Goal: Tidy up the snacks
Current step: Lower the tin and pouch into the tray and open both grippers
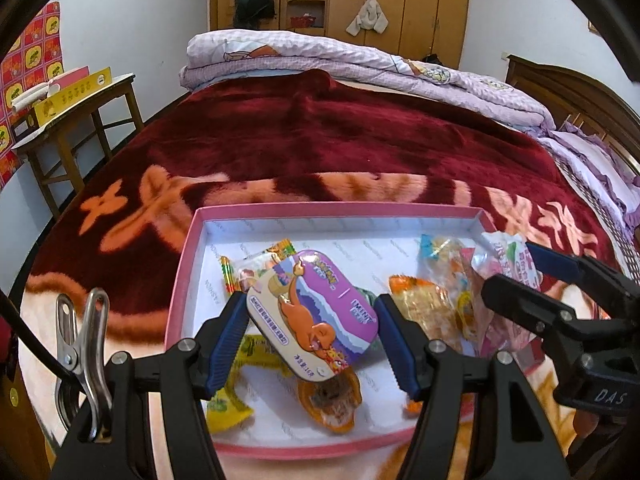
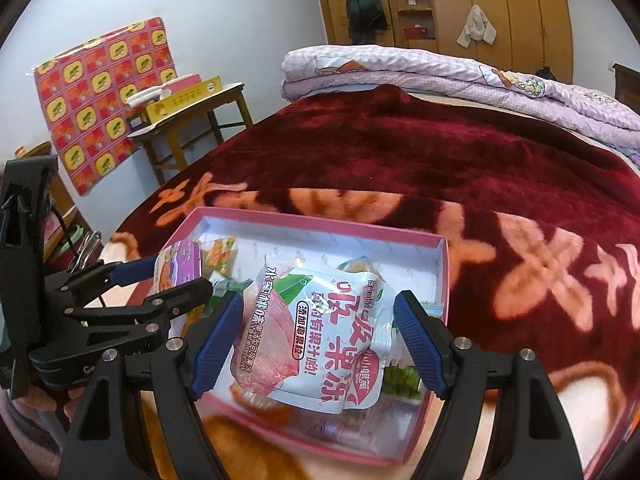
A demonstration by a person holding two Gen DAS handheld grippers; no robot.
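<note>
Here, both hand-held grippers tilted down over pink box [image 1: 188, 248].

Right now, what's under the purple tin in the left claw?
Under the purple tin: the pink box, an orange wrapped snack and a yellow packet, both partly covered.

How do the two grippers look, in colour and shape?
Both the left gripper and the right gripper have black angular frames with silver round screws and ribbed blue pads on the fingers. A black cable and a metal clip sit by the left one.
</note>
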